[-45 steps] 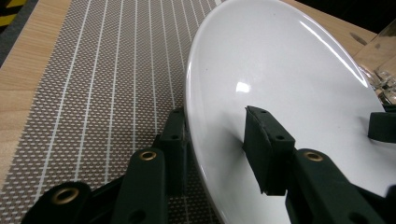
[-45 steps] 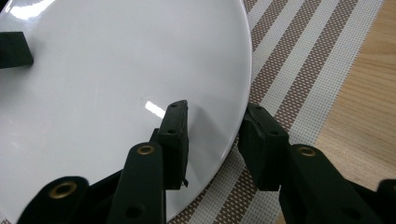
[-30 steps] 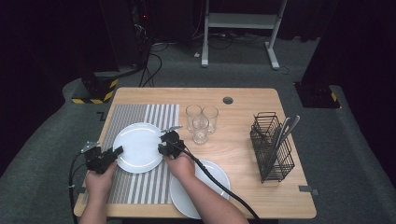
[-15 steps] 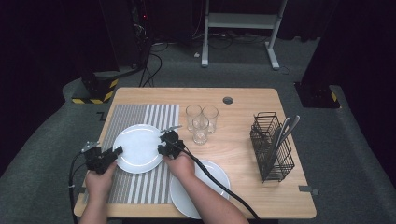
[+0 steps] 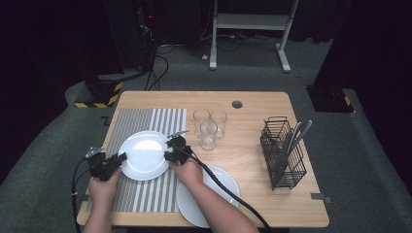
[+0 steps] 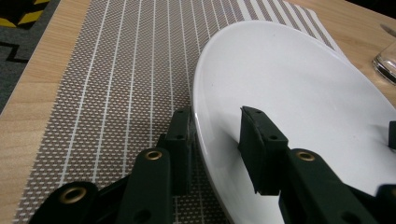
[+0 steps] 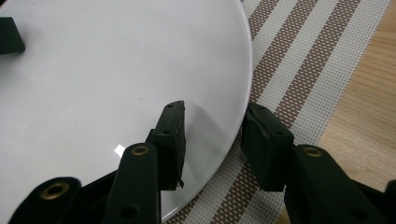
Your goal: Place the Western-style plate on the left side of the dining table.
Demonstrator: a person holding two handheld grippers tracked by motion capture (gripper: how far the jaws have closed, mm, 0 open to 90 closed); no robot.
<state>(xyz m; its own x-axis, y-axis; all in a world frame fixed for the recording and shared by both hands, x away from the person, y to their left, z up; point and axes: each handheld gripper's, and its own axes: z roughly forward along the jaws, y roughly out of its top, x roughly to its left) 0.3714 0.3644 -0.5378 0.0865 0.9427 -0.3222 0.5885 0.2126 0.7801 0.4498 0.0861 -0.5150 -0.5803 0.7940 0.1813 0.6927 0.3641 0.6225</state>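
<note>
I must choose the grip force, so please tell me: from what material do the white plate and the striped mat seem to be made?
The white plate looks like glazed ceramic, possibly melamine: smooth, glossy, reflecting light. The striped mat looks like woven vinyl or plastic mesh: an open grid weave, matte.

Glossy white plate, woven placemat

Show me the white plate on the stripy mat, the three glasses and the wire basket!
white plate (image 5: 144, 155), high view, middle of its face.
three glasses (image 5: 209, 132), high view, rim of the nearest glass.
wire basket (image 5: 287, 167), high view, its front wire wall.
</note>
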